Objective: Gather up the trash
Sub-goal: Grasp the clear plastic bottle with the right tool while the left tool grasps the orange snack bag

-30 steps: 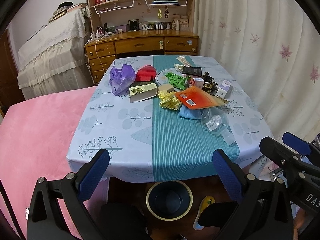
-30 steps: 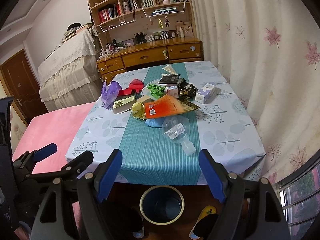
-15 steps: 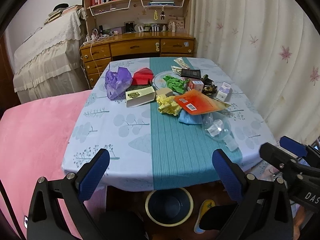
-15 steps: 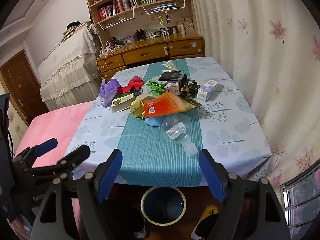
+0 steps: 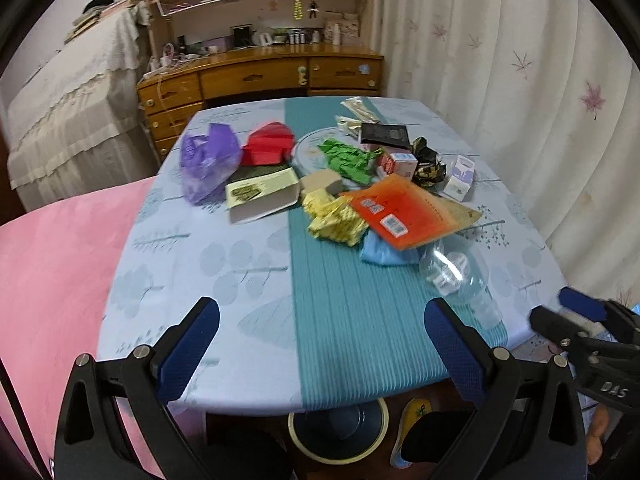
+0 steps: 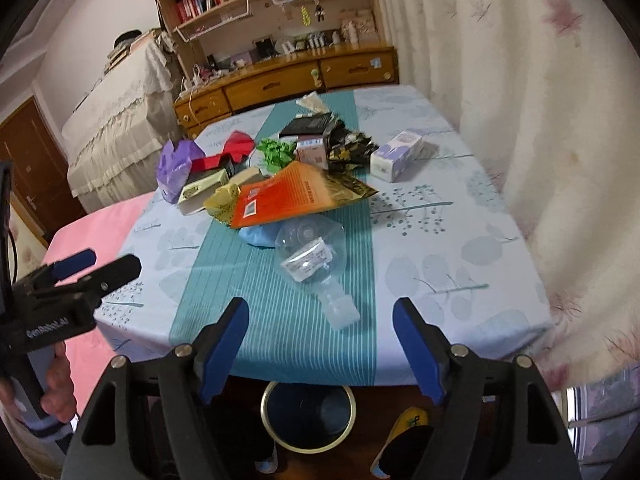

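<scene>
Bedroom worktop, leaf-print cloth with a teal centre stripe. We list the trash on it by the orange packet: clear plastic bottle just in front, yellow wrapper touching its left, purple bag well left, white carton behind right. Bin on the floor under the near edge. Left hand-held gripper: jaws wide apart, empty. Right hand-held gripper: jaws closing, nothing between them.
</scene>
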Demonstrator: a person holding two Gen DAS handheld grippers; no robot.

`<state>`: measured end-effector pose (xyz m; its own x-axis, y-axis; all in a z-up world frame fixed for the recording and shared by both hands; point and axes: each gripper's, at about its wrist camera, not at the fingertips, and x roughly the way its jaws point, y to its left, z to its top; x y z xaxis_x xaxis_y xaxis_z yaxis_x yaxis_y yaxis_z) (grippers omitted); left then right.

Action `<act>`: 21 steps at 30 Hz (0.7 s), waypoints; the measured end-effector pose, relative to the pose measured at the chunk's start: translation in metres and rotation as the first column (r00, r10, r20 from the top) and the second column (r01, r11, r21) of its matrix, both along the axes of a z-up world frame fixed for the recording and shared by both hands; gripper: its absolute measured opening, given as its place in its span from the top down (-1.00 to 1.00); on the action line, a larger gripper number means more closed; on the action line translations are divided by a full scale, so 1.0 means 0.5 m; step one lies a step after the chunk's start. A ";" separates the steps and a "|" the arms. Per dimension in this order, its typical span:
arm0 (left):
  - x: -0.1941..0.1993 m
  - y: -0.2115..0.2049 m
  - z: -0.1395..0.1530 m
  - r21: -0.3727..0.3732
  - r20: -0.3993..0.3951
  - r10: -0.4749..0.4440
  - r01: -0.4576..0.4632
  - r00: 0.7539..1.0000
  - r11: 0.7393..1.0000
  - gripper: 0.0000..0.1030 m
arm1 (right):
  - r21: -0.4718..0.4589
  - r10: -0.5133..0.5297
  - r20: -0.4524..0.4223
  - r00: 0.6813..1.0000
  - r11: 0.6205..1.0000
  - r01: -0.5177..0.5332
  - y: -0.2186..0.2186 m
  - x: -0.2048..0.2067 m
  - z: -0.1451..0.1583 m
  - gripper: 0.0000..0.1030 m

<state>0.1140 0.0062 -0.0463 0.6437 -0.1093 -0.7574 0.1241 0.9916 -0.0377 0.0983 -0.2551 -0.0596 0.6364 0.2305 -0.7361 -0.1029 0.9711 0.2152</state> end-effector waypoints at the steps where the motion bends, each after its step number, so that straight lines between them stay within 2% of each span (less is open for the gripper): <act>1: 0.011 -0.004 -0.001 -0.004 -0.002 -0.007 0.007 1.000 1.000 -0.97 | 0.011 0.007 -0.013 1.000 1.000 -0.006 -0.002 0.015 -0.007 -0.46; 7: 0.092 -0.019 -0.035 -0.056 -0.063 -0.040 0.036 0.997 0.998 -0.97 | 0.086 0.054 -0.086 0.995 0.995 -0.046 -0.005 0.114 -0.060 -0.45; 16: 0.191 -0.024 -0.095 -0.164 -0.192 -0.070 0.039 0.979 0.986 -0.97 | 0.150 0.120 -0.160 0.980 0.984 -0.096 0.016 0.204 -0.130 -0.45; 19: 0.210 -0.029 -0.087 -0.148 -0.188 -0.086 0.058 0.978 0.987 -0.97 | 0.124 0.140 -0.146 0.979 0.985 -0.122 0.030 0.216 -0.137 -0.45; 21: 0.225 -0.041 -0.071 -0.101 -0.165 -0.111 0.095 0.980 0.990 -0.97 | 0.121 0.156 -0.145 0.977 0.983 -0.139 0.036 0.223 -0.138 -0.28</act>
